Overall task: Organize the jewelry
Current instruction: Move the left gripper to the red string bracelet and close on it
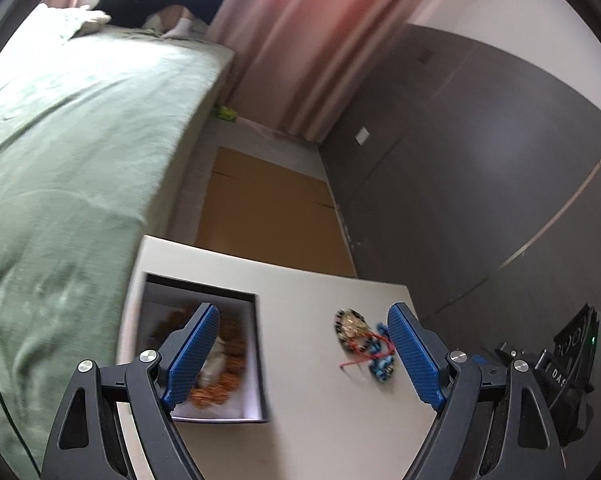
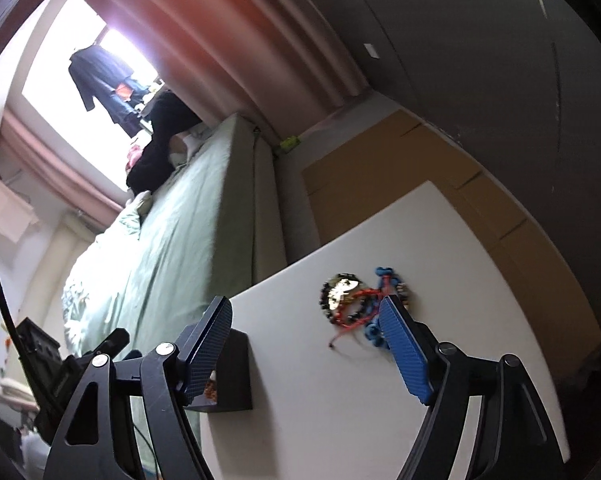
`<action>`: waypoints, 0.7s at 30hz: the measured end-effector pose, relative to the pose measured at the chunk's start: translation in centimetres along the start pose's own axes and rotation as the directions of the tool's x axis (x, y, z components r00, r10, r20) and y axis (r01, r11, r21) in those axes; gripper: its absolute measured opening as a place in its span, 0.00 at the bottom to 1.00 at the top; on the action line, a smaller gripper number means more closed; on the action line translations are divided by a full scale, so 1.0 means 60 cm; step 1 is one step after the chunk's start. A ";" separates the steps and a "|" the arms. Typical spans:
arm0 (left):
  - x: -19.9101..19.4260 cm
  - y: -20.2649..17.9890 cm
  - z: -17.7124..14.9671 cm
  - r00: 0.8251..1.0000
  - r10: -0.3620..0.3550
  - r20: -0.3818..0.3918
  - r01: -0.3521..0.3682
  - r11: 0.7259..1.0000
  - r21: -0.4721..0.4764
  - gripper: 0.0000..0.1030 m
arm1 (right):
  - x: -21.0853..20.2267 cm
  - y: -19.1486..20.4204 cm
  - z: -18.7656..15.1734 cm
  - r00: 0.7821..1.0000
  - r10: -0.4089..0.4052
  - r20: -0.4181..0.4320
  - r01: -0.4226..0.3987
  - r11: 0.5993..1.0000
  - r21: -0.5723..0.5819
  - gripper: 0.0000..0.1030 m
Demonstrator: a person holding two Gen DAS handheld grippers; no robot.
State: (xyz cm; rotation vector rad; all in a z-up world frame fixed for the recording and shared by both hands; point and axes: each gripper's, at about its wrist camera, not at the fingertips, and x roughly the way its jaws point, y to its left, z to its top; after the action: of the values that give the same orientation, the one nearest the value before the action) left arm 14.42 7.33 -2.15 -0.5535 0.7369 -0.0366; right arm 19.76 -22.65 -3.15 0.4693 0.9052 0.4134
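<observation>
Both pairs of fingers stand spread with nothing between them: the left gripper (image 1: 300,354) is released over the table, and the right gripper (image 2: 306,346) is likewise unclenched and empty.

Just past the left gripper's right fingertip (image 1: 410,344), lying on the white table (image 1: 320,420), is a small tangle of jewelry (image 1: 362,340): a dark beaded bracelet with a gold piece, a red cord and a blue beaded strand, touching one another in one heap. In the right wrist view the same heap sits just beyond and partly behind that gripper's right finger (image 2: 404,352), with the red cord trailing toward the gap between the fingers.

Behind the left gripper's left finger (image 1: 192,356) is an open black box (image 1: 260,360) with a white inside; an orange-brown beaded piece (image 1: 224,364) already lies in it, along with something pale that is too blurred to name.

As a judgement, the work is partly done: one piece is boxed, while the heap on the table is still to be sorted. Whether its pieces must be separated first cannot be told. Neither gripper has yet reached the heap.

Further out are a bed with a green cover (image 1: 80,160), pink curtains (image 1: 300,32) and a dark wardrobe (image 1: 480,160).
</observation>
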 end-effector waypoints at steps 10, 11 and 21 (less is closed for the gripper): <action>0.083 -0.095 -0.056 0.995 -0.007 -0.103 0.022 0.989 0.144 0.76 | -0.012 -0.058 0.018 0.998 -0.031 -0.052 0.033 0.998 0.046 0.74; 0.092 -0.103 -0.063 0.993 -0.007 -0.116 0.025 0.987 0.156 0.74 | -0.011 -0.066 0.018 0.998 -0.032 -0.059 0.035 0.998 0.060 0.74; 0.165 -0.153 -0.106 0.983 0.084 -0.164 -0.032 0.954 0.298 0.63 | -0.015 -0.136 0.024 0.994 0.035 -0.106 -0.014 0.980 0.198 0.74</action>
State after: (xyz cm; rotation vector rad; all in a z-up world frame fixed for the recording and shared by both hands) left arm 19.18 -5.71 -7.69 -0.2441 0.9002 -0.1398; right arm 21.63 -30.14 -6.27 0.6447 1.0523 0.3762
